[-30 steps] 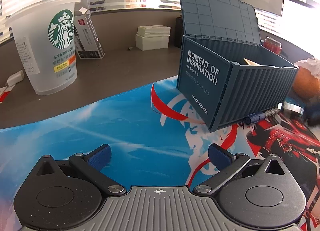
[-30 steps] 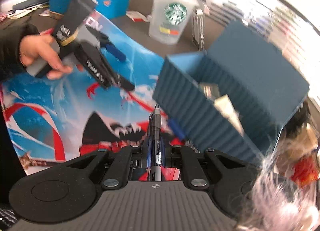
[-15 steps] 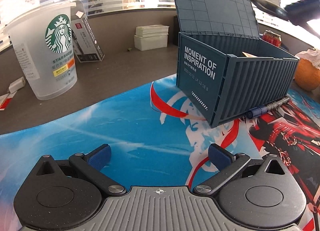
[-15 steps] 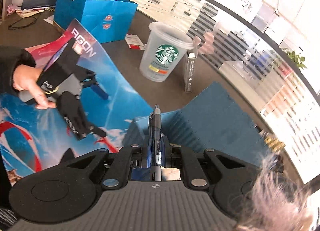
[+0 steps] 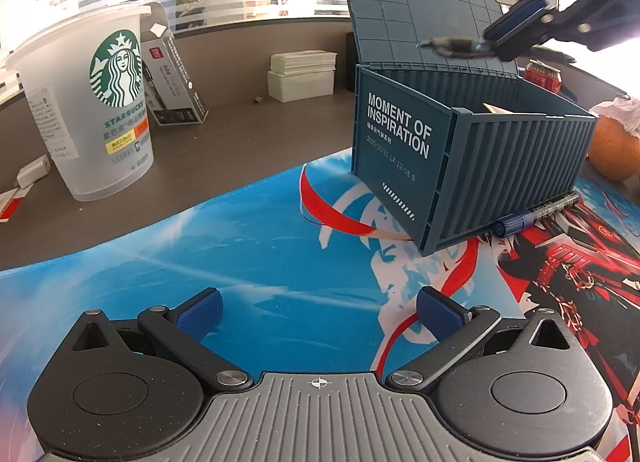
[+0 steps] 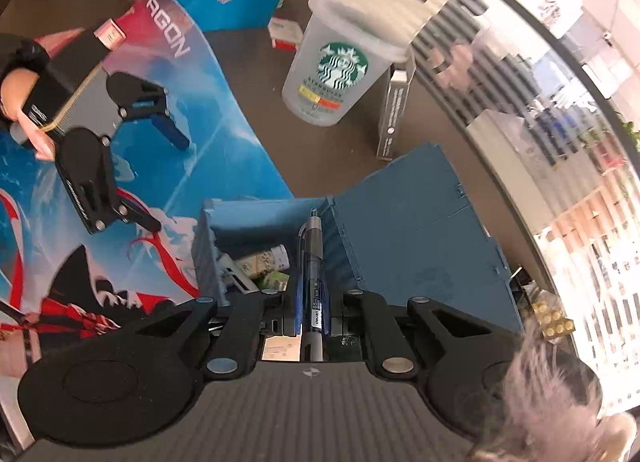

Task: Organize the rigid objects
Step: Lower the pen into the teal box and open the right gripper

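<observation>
Right wrist view: pen (image 6: 313,262) clamped between the fingers (image 6: 294,304), above the container (image 6: 264,217).

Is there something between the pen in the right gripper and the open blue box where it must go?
Nothing visible. The right gripper holds the pen above the blue box; its lid stands open, and only small items lie inside.

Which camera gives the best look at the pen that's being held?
The right wrist view: the pen runs sharp between the right tool's closed pads, above the open box. In the left wrist view it is a blurred streak.
</observation>
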`<state>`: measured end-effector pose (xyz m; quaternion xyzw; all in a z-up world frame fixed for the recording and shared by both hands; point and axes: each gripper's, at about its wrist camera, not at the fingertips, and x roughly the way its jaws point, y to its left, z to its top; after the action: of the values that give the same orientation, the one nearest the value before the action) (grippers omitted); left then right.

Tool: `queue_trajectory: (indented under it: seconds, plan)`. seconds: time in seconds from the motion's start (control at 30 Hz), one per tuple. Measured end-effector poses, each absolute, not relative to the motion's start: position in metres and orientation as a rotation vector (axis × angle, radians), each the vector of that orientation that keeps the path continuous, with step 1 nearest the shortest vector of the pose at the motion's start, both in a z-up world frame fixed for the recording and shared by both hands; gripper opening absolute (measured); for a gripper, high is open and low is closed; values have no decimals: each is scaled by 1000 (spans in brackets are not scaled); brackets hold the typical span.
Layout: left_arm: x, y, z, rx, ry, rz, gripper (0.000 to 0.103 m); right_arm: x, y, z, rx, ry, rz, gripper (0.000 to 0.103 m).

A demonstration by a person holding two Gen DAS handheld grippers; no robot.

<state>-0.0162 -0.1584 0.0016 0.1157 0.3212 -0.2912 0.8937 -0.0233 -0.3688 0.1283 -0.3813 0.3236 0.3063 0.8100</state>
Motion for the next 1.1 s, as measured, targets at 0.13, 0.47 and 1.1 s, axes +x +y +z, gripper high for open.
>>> queue_trajectory:
  seconds: [0.13,0.47,1.1]
  plan:
    - [-16,-158,1,240,666,-604,103,-6,-369,119,-817,733,687,9]
    - [-17,-158,1,242,664,-607,103,20,-366,98,-803,800,739,9]
    - [-18,-160,1,245,662,-611,103,-56,-380,133,-603,553,704,53]
